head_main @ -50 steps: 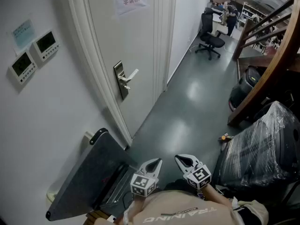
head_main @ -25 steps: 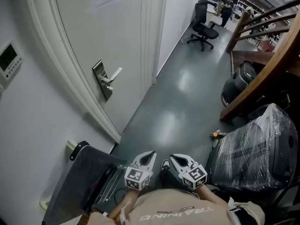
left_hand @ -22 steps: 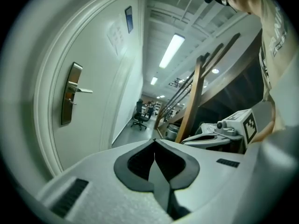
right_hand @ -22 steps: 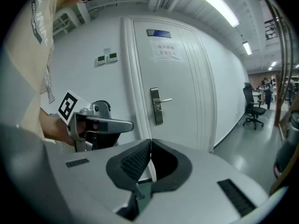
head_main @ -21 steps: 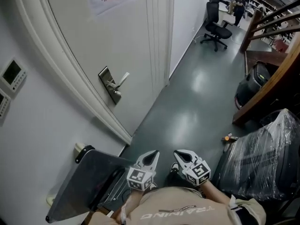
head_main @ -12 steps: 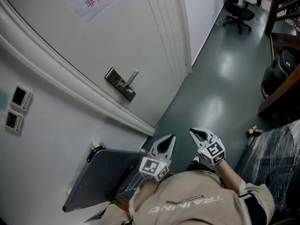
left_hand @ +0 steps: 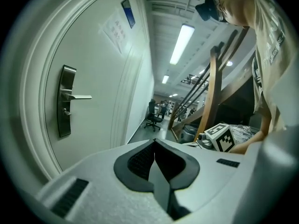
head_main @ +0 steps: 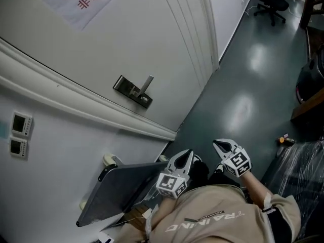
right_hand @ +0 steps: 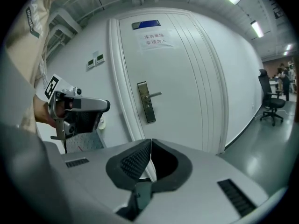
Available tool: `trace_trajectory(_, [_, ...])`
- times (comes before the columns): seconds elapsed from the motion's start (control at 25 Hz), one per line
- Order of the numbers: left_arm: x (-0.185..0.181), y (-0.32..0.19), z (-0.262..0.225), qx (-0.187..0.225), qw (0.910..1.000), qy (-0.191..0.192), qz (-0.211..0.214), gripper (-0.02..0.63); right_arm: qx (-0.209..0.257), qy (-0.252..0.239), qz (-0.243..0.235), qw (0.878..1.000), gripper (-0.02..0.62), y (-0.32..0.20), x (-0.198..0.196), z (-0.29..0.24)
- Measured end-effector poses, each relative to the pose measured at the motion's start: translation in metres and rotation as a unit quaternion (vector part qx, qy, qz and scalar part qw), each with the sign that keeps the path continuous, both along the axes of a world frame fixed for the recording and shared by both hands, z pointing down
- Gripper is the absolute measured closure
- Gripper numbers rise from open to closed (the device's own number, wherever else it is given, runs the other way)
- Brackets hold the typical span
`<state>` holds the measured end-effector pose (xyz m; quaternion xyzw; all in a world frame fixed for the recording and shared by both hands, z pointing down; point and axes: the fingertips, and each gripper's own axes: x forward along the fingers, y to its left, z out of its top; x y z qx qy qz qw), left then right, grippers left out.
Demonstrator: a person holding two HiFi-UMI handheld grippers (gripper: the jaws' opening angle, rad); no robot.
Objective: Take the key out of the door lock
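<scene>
Not begun in any visible way. Probably the key [left_hand: 67, 111]: a small stub lodged in the lock plate [left_hand: 63, 125], just below the lever handle [left_hand: 80, 97], too small to confirm. Well apart from the lock plate, low by the torso: left gripper [head_main: 185, 156] and right gripper [head_main: 220, 146], both clenched shut on nothing. Left to do, by this reading: close in on the lock plate, open up, pinch the key, draw it out.

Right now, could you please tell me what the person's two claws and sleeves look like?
The left claw and right claw are white, pointed shells lined with dark ribbed pads. Each carries a cube with black-and-white square markers. The person wears a loose beige top.
</scene>
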<state>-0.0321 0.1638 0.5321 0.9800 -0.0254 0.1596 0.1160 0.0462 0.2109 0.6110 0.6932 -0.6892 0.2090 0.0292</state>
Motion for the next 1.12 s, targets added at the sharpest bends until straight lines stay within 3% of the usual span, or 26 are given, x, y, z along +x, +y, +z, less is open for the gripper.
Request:
trace_trajectory(0.2, [0.026, -0.027, 0.010, -0.008, 0.9999, 0.008, 0.007, 0.597, 0.013, -0.045, 0.016, 0.999, 0.580, -0.028, 0.011, -0.011])
trace_trajectory(0.4, [0.061, -0.063, -0.012, -0.007, 0.9986, 0.050, 0.017, 0.597, 0.004, -0.024, 0.023, 0.999, 0.580, -0.059, 0.036, -0.028])
trace_trajectory(0.52, [0.070, -0.089, -0.028, 0.015, 0.9971, 0.071, 0.022, 0.597, -0.006, -0.006, 0.026, 1.000, 0.580, -0.081, 0.050, -0.037])
trace_trajectory(0.64, [0.072, -0.114, -0.035, 0.075, 0.9943, 0.068, 0.034, 0.597, -0.005, 0.016, 0.030, 0.999, 0.580, -0.106, 0.057, -0.048])
trace_trajectory(0.72, [0.071, -0.133, -0.039, 0.085, 0.9935, 0.068, 0.031, 0.597, -0.008, 0.018, 0.029, 0.999, 0.580, -0.125, 0.056, -0.049])
trace_trajectory(0.88, [0.063, -0.172, -0.040, 0.052, 0.9951, 0.084, 0.002, 0.597, 0.000, 0.029, -0.011, 1.000, 0.580, -0.168, 0.039, -0.056])
trace_trajectory(1.12, [0.052, -0.210, -0.036, 0.056, 0.9949, 0.070, -0.047, 0.597, -0.002, 0.083, -0.108, 0.991, 0.580, -0.216, 0.010, -0.068])
